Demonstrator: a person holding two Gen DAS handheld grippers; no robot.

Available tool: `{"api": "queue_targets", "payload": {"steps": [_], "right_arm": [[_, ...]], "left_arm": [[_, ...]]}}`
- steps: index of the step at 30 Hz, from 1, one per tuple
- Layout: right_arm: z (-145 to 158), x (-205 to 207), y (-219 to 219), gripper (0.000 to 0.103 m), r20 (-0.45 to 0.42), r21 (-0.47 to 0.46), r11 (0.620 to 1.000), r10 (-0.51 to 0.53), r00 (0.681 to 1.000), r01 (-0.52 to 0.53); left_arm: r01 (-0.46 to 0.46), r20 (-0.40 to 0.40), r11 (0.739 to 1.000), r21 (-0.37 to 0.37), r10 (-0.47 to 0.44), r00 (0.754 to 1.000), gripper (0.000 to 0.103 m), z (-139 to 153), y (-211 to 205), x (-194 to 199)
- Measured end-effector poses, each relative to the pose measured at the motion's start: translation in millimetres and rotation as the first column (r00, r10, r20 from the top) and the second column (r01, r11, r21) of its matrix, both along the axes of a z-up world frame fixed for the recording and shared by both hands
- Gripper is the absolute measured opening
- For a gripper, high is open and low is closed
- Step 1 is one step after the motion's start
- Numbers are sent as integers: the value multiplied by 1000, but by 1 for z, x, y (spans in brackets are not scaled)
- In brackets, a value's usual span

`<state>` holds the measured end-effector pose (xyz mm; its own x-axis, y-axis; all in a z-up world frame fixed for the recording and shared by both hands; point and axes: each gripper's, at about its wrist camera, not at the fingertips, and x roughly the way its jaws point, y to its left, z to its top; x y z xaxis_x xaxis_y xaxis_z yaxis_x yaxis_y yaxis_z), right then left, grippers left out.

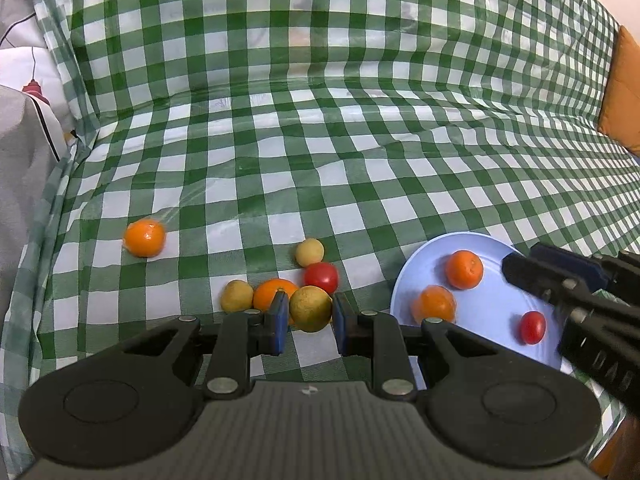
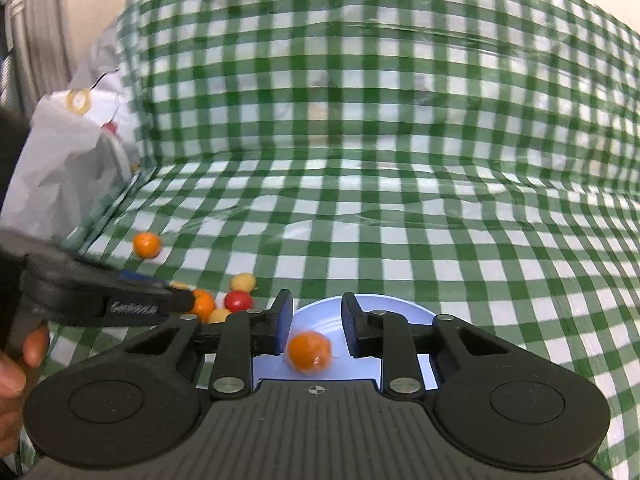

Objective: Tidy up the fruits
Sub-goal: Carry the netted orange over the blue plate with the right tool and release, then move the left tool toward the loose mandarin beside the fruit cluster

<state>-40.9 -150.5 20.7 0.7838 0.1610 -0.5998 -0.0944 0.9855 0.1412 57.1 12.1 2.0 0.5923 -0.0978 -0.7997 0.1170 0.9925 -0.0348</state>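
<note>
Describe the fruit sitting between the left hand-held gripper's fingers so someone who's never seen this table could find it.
Start at the light blue plate on the green checkered tablecloth; just left of it lies a cluster of small fruits. The nearest one is a yellow-brown round fruit, framed by the left hand-held gripper. It is the largest of the three yellowish ones, in front of an orange and a red tomato.

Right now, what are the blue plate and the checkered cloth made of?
The blue plate looks like smooth matte plastic: even pale colour, thin rim. The checkered cloth seems a thin plastic sheet: shiny creases catch the light, though coated fabric is possible.
</note>
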Motion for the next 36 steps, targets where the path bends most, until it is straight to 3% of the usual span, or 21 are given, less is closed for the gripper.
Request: {"api": "queue_targets", "payload": {"steps": [4,7,9,10,11,12,14,22,29,33,36], "right_arm": [[-3,5,-17,28,-24,41,996,-81,996,82],[-10,6,-27,31,-63,37,987,-152,986,155],[-13,8,-33,41,-83,49,980,-186,979,190],[-14,7,-36,51,-87,56,977,-202,975,208],[-14,7,-38,55,-89,60,974,-215,973,220],[-15,6,-39,55,-91,61,972,-222,971,228],[-16,7,-39,55,-91,65,970,-226,970,232],[-16,7,-38,56,-88,51,973,-218,972,223],[-15,6,-31,55,-71,19,980,-194,978,196],[-14,7,-27,54,-67,26,982,-186,980,188],[-14,8,-21,46,-60,36,983,-178,982,180]], "left_arm": [[16,-3,999,-42,-16,1000,25,0,-1,1],[91,-31,985,-146,-96,995,25,0,-8,0],[168,-40,960,-225,-182,983,27,0,-17,-4],[212,-36,944,-251,-228,973,30,1,-22,-6],[243,-23,936,-254,-257,966,42,2,-28,-10],[263,-1,935,-236,-271,963,47,4,-33,-14],[279,13,938,-204,-283,959,47,4,-39,-17],[231,-17,961,-154,-236,972,46,-2,-33,-11],[195,62,973,-120,-188,980,41,6,-25,-18],[105,103,985,-134,-91,990,37,14,-2,-17],[-10,80,986,-164,24,996,32,17,27,-11]]}}
